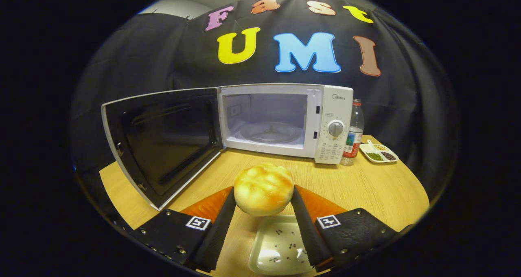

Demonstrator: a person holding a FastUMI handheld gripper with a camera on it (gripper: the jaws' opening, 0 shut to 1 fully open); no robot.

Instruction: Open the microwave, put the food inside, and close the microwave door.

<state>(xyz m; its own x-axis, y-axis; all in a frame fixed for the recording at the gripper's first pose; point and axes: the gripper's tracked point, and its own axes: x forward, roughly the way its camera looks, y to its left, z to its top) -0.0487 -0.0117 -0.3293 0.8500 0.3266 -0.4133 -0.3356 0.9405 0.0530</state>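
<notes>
The claw (263, 195) clamps a bun (263, 189) between both fingers, lifted clear above a small tray (281, 248) on the bench (366, 187), facing the microwave (285, 120) at twelve o'clock, whose door (163, 140) hangs open toward ten o'clock so the cavity is ready.

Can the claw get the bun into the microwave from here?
Probably yes. The claw is shut on the bun, lifted above the small dish. The microwave ahead has its door swung wide open, and only bare table lies between.
</notes>
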